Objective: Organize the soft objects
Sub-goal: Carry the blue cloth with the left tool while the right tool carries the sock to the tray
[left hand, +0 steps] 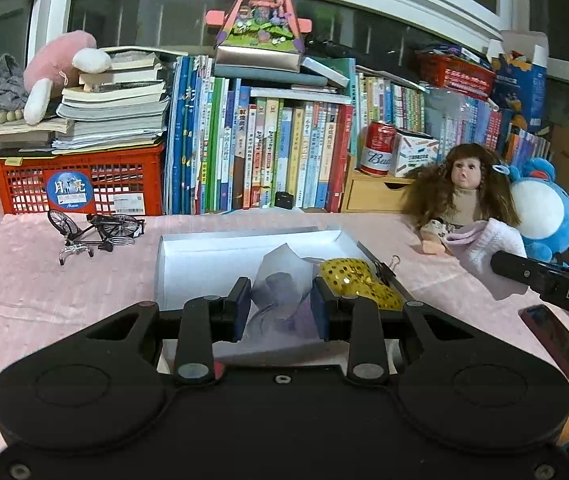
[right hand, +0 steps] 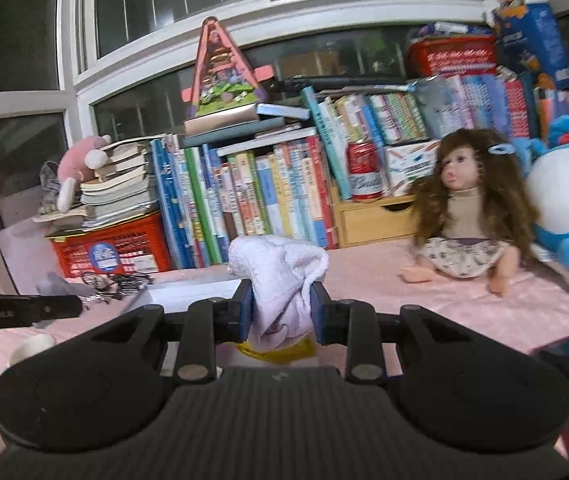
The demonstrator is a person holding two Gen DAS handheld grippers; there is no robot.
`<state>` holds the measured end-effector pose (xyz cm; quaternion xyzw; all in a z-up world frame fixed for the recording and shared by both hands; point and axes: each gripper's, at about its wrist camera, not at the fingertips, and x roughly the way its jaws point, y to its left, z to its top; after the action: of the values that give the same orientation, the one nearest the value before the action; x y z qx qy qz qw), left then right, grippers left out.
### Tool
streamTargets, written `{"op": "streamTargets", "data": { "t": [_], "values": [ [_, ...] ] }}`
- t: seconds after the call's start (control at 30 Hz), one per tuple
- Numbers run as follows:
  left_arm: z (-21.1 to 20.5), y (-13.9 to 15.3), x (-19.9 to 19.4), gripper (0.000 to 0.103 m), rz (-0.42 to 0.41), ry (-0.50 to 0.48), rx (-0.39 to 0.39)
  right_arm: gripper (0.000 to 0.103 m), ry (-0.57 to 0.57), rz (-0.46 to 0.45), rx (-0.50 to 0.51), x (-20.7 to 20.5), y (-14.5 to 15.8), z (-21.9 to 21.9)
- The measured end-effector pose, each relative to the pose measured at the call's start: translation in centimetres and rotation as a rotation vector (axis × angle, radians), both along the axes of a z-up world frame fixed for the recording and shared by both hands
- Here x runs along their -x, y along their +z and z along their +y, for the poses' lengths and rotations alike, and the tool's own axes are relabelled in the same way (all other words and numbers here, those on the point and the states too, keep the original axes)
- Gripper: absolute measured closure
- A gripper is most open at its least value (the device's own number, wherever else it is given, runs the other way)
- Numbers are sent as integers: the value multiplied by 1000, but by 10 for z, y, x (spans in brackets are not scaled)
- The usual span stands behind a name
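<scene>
Lilac gauzy cloth is pinched in the left gripper, hanging directly over the white box, gold sequin pouch inside to its right. Right gripper clamps a white towel, further right, box lying below-left of it. Left is nearer.

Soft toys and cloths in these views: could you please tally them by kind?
Plush toys: 2, pink and blue
Dolls: 1
Cloths held in a gripper: 2, sheer in the left, towel in the right
Sequinned pouches: 1
Total: 6
</scene>
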<state>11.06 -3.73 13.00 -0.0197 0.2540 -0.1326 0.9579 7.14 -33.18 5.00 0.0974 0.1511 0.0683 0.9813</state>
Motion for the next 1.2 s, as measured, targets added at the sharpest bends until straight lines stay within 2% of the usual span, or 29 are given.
{"op": "streamTargets", "data": {
  "t": [0.1, 0.23, 0.3, 0.67, 0.87, 1.03, 1.2],
  "values": [
    [3, 2, -21, 73, 39, 4, 8, 69, 32, 44, -18, -20, 7, 3],
    [5, 1, -56, 73, 147, -2, 44, 69, 77, 114, 0, -50, 14, 12],
    [6, -3, -76, 73, 204, 11, 57, 69, 99, 153, 7, -64, 15, 19],
    [4, -34, -146, 73, 388, 80, 58, 69, 155, 327, -3, -134, 8, 51],
    [5, -58, -167, 73, 474, 111, 61, 69, 162, 422, 27, -167, -6, 70],
    [5, -73, -175, 73, 519, 127, 72, 69, 152, 485, 78, -196, -19, 83],
    [4, -85, -179, 73, 555, 130, 70, 69, 152, 536, 77, -212, -30, 88]
  ]
}}
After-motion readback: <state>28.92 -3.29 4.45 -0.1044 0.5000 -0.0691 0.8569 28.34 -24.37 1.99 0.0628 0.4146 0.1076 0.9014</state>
